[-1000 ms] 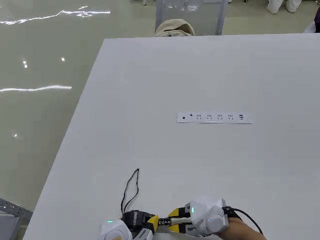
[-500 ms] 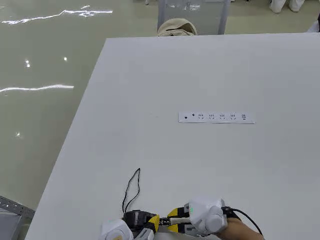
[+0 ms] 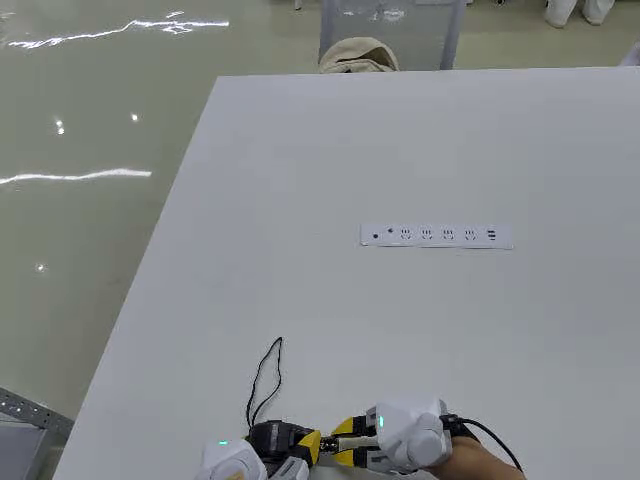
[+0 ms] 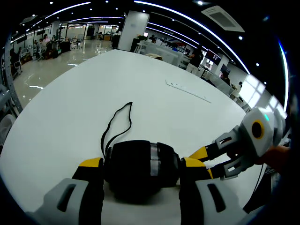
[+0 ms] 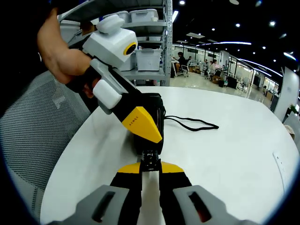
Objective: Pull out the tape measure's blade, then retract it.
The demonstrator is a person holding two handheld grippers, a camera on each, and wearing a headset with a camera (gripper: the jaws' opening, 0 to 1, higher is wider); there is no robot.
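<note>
my left gripper (image 4: 143,165) clamps the tape measure (image 4: 136,180) case between its jaws. my right gripper (image 5: 151,168) pinches the blade hook (image 5: 150,158) at its tips. the pull-out looks barely begun; next i'd draw the right straight away and hold the left steady.

A broad white worktop (image 3: 400,150) carries few things: a flat white power strip (image 3: 436,236) lies toward its middle, set crosswise in the head view and well apart from the rest. At the near edge a black tape measure (image 3: 277,437) rests on the surface. Its thin black strap (image 3: 264,380) trails away from it in a loose loop across the bare top.
</note>
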